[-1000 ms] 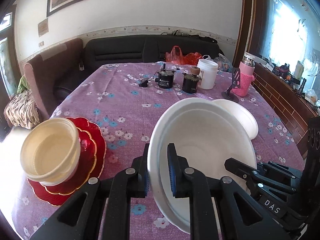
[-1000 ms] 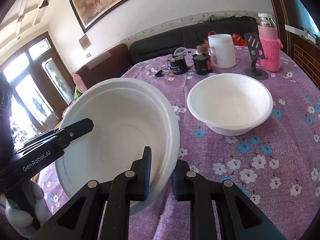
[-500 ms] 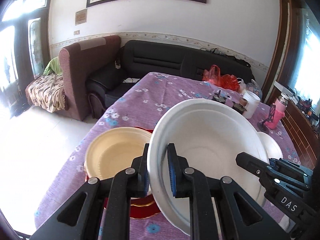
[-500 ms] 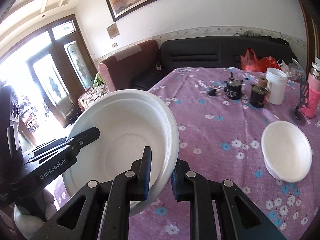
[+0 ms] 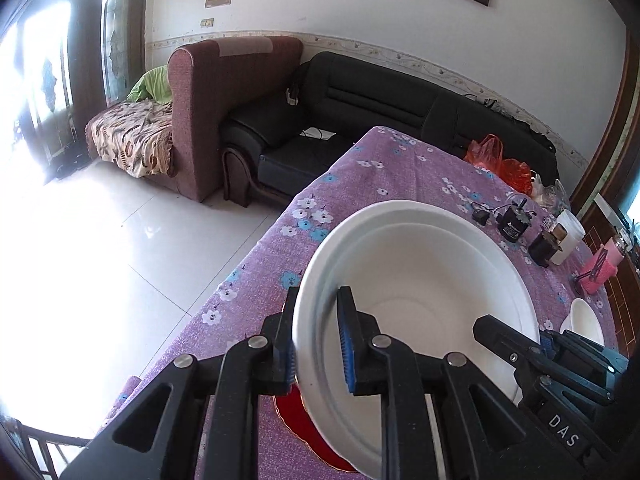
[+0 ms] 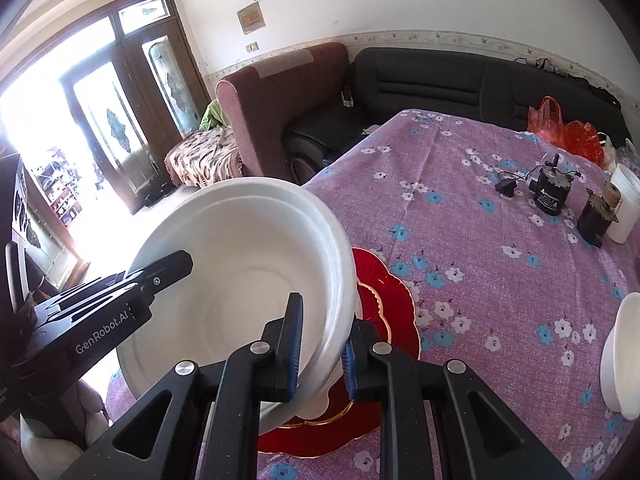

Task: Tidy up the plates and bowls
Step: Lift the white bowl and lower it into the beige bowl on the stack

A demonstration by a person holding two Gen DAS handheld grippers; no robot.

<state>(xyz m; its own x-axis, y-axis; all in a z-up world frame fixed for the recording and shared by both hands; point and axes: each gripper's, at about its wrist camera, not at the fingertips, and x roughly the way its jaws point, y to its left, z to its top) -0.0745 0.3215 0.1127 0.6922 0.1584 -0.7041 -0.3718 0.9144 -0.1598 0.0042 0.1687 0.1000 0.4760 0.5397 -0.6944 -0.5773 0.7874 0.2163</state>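
Together pinching one white bowl [image 5: 420, 292] by opposite rims: left gripper [image 5: 318, 344] and right gripper [image 6: 320, 344]. Held tilted above red plates [image 6: 384, 300] near the tabletop [image 6: 480, 280] edge.

We see only a sliver of the red plates [image 5: 298, 416] at 6 o'clock in the left view; the big white bowl [image 5: 420, 304] covers the rest. In the right view that bowl [image 6: 248, 276] hides their left part [image 6: 384, 304]. The second white bowl [image 6: 624, 356] is cut off at 3 o'clock. We cannot read the small black motor's label [image 6: 550, 194].
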